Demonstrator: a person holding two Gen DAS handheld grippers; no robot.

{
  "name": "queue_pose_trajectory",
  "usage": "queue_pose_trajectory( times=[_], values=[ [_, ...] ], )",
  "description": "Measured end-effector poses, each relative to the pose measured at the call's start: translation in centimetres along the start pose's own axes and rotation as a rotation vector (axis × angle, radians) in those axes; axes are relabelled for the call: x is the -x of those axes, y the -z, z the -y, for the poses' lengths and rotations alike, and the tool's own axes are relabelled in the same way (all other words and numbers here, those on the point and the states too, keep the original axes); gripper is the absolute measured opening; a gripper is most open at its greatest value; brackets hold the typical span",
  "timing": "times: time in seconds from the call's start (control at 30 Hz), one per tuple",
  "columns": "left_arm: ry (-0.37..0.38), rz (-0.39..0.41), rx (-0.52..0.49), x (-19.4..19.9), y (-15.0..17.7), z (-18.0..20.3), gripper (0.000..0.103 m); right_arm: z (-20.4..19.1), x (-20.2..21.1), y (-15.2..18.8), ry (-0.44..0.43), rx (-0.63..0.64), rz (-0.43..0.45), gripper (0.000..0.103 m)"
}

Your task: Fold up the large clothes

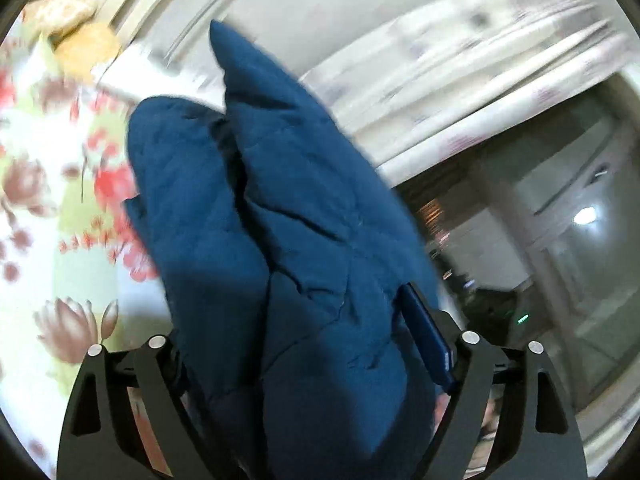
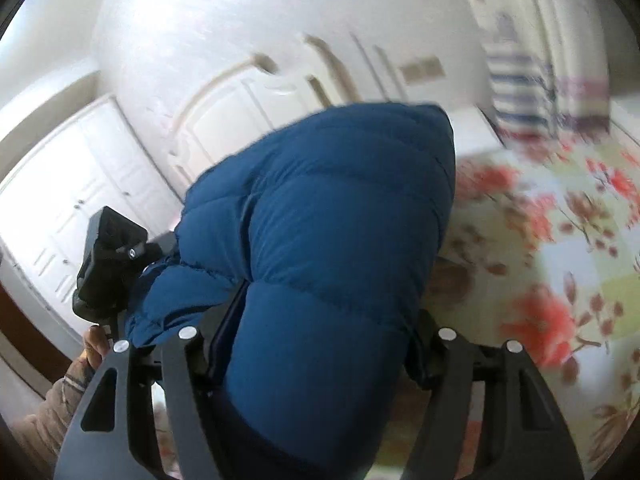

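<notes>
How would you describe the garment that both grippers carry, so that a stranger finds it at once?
Look above the bed with the floral sheet. The padded dark blue quilted jacket bulges between the black fingers of the right gripper, and the left gripper holds another part. It is the only plain blue, puffy thing; everything around is white or flowered.

No text, label, brand, number or sign can be read anywhere in either view.

Floral bedspread, white panelled cupboard doors, pale patterned curtain.
</notes>
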State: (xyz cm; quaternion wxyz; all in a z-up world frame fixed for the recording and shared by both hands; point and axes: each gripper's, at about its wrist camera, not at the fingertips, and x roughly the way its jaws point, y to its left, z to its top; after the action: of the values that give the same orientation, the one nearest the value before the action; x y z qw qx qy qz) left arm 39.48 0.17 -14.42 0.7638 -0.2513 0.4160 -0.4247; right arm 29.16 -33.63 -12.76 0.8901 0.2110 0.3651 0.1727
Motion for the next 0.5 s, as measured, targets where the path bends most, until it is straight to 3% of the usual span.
queue_pose_trajectory(
  times=[0.03,0.13,0.27,0.3,0.33,0.37,0.4,0.43,0.5],
  values=[
    [-0.051,-0.050,0.016,-2.0,0.5,-1.2,0.076,1.4,-1.0,0.1,0.022,-0.027,-0.048,0.075],
    [-0.017,-0.039,0.013,-2.5,1.1,-2.0,0.077,3.3,-0.6,0.8,-0.032,-0.074,-0.058,0.081],
    [-0.114,-0.038,-0.026,-0.6,-0.4,-0.2,0.078,1.8,1.2,-0.4,0.076,-0.014,-0.029,0.086],
    [-0.136,-0.013,-0.036,0.5,-1.1,0.5,0.078,0.7,2.3,-0.7,0.127,0.030,0.019,0.086],
    [-0.148,0.011,-0.043,1.3,-1.5,1.1,0.089,-0.1,3.2,-0.8,0.152,0.070,0.058,0.086],
    [-0.217,0.105,-0.081,3.0,-2.4,2.6,0.098,-1.7,4.0,-1.1,0.170,0.134,0.105,0.086],
    [-0.277,0.229,-0.149,4.7,-3.5,4.7,0.098,-3.6,4.4,-1.2,0.191,0.215,0.141,0.086],
    [-0.304,0.280,-0.191,5.1,-4.3,5.8,0.098,-5.4,4.4,-1.2,0.210,0.283,0.158,0.084],
    [-0.361,0.274,-0.277,4.3,-7.4,9.2,0.098,-9.9,3.3,-0.7,0.215,0.442,0.155,0.070]
  ],
)
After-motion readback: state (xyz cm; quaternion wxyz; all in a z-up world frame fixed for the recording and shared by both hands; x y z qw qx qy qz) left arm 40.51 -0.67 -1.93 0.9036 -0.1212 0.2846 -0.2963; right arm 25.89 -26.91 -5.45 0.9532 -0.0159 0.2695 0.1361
